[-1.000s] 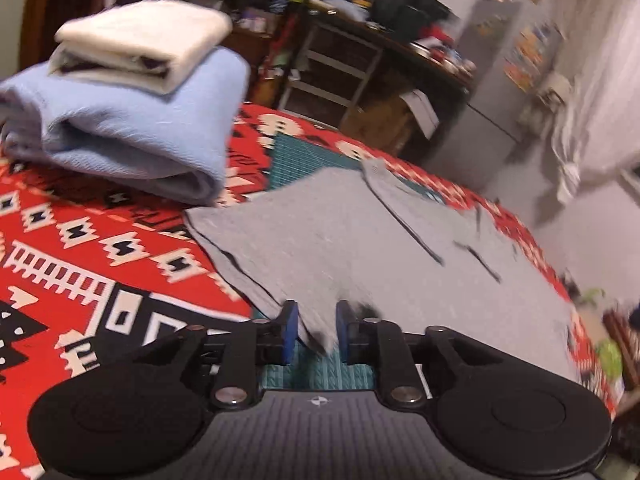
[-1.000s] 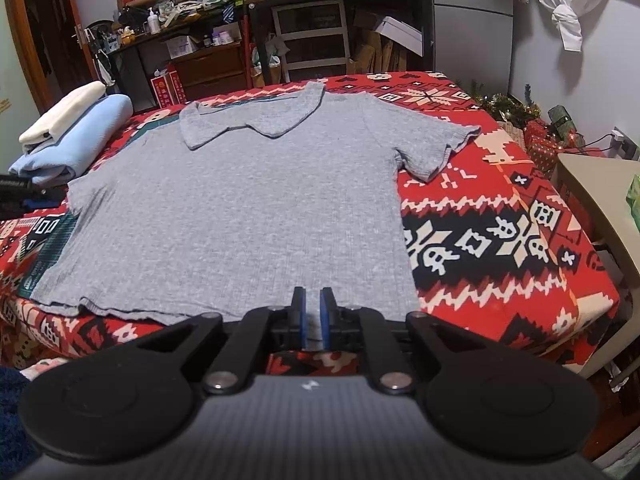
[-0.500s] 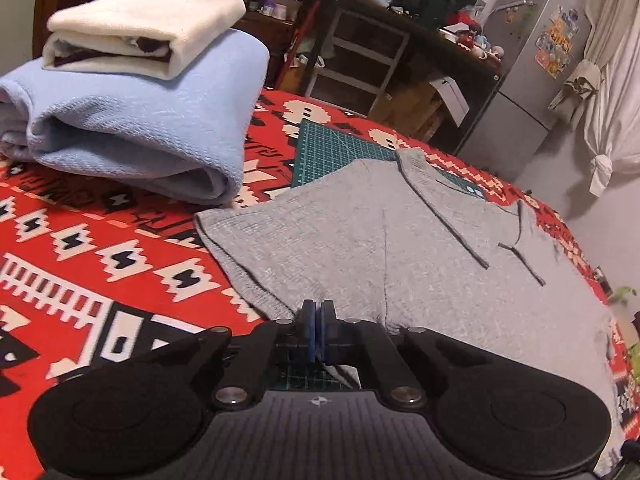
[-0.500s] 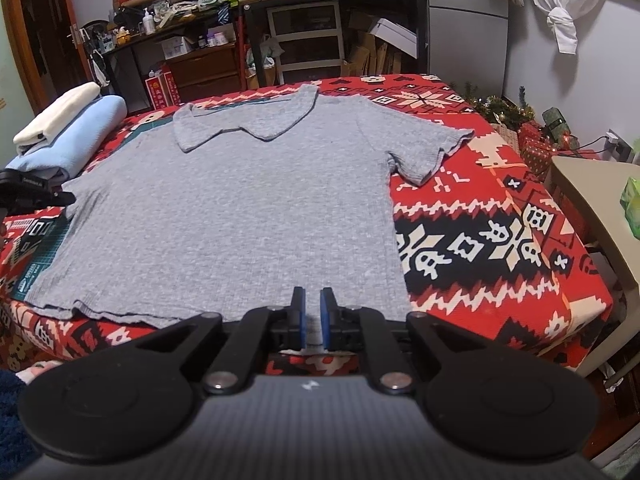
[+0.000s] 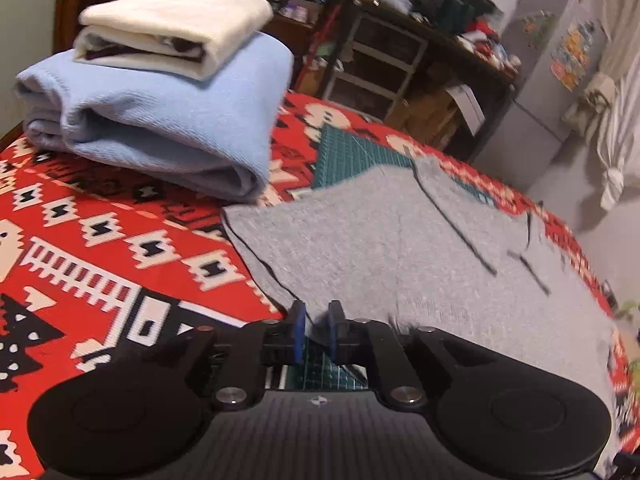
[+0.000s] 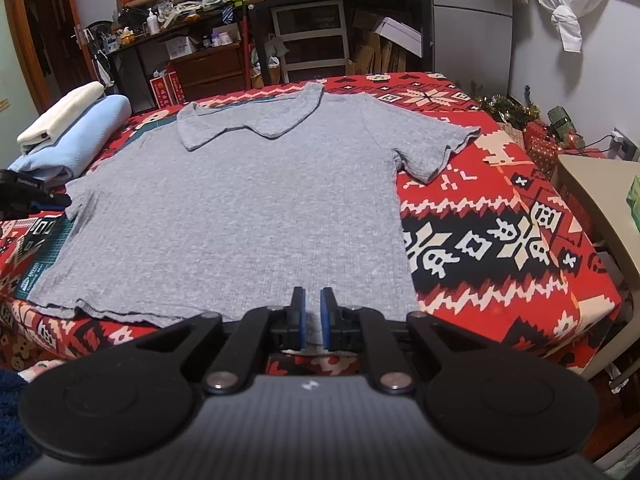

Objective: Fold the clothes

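A grey collared shirt [image 6: 248, 208] lies flat on the red patterned cloth [image 6: 500, 240], collar at the far side. It also shows in the left wrist view [image 5: 380, 248]. My left gripper [image 5: 317, 320] sits at the shirt's left sleeve, its blue pads slightly apart with sleeve fabric between them. It shows at the left edge of the right wrist view [image 6: 24, 196]. My right gripper [image 6: 313, 308] is at the middle of the near hem, pads narrowly apart with hem fabric between them.
A folded light-blue garment [image 5: 160, 128] with a folded cream one [image 5: 172, 32] on top sits left of the shirt. A green cutting mat [image 5: 352, 152] lies under the cloth's gap. A beige side table [image 6: 600, 200] stands right. Cluttered shelves [image 6: 312, 40] stand behind.
My left gripper shut on the sleeve half a second ago and now its pads stand slightly apart again. The left camera has shifted. My right gripper holds its place at the hem.
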Demonstrator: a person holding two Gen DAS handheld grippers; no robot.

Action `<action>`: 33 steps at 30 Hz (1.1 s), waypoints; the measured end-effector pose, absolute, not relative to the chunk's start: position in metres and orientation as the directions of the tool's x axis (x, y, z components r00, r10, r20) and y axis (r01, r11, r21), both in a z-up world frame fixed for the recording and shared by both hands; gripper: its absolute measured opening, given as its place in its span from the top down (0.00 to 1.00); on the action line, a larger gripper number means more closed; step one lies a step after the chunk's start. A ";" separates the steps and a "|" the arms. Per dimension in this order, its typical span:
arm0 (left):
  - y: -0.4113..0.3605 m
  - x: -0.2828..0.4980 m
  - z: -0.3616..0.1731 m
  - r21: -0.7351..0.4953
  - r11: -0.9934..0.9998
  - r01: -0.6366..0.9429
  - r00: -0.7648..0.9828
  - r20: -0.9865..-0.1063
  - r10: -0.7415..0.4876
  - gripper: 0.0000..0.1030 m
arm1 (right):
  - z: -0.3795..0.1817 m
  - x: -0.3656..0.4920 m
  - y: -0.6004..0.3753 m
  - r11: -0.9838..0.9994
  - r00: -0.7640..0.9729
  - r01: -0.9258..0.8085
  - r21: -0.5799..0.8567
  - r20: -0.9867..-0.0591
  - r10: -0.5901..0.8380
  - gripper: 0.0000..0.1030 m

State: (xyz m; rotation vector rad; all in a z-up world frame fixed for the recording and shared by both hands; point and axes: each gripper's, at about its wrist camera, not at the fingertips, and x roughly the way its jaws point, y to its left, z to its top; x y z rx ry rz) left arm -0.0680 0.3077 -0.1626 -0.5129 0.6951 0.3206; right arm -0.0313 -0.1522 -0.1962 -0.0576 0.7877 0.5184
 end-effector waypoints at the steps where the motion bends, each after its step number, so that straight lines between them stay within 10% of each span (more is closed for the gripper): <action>1: 0.312 -0.069 -0.161 -0.353 0.820 -0.450 0.733 -0.671 0.113 0.88 | -0.196 -0.031 -0.153 0.874 0.588 -0.464 0.142 -0.689 0.424 0.90; 13: 0.372 -0.054 -0.176 -0.606 0.582 -0.542 0.738 -0.675 -0.015 0.78 | -0.191 -0.030 -0.156 0.876 0.596 -0.458 0.151 -0.679 0.429 0.90; 33: 0.363 -0.061 -0.162 -0.473 0.693 -0.544 0.701 -0.710 0.066 0.98 | -0.192 -0.029 -0.155 0.876 0.595 -0.457 0.154 -0.679 0.430 0.90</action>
